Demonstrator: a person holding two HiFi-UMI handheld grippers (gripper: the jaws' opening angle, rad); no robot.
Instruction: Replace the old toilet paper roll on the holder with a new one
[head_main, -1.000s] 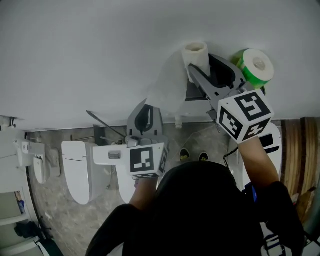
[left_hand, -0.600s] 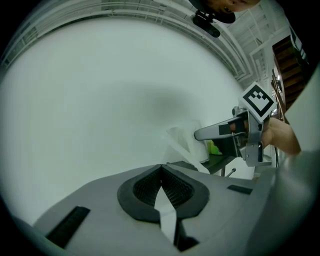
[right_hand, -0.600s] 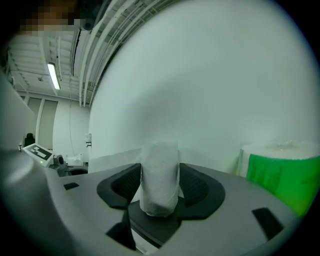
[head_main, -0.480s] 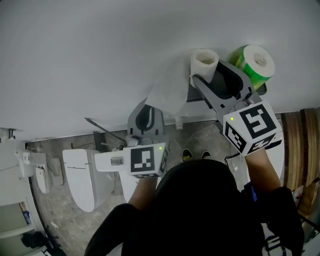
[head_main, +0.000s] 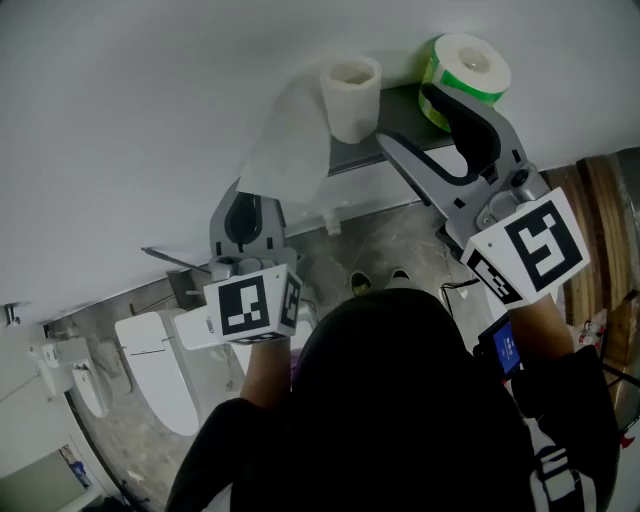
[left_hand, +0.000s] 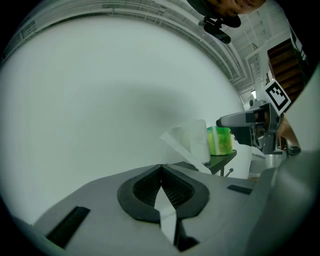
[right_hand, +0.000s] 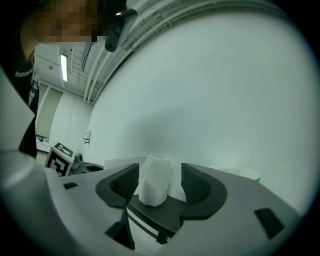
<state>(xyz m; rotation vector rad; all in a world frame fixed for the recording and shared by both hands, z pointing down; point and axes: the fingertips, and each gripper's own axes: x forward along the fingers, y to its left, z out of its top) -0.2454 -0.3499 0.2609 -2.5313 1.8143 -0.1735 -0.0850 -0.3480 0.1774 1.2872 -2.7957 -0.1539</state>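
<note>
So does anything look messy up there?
Yes. The white roll standing on the shelf is partly unwound: a long paper tail trails off it to the left gripper, whose jaws pinch its end.

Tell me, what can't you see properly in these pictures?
Head view: the right gripper covers part of the shelf.
Right gripper view: the green-wrapped roll sits mostly behind a jaw.
Left gripper view: loose paper covers part of the white roll.
</note>
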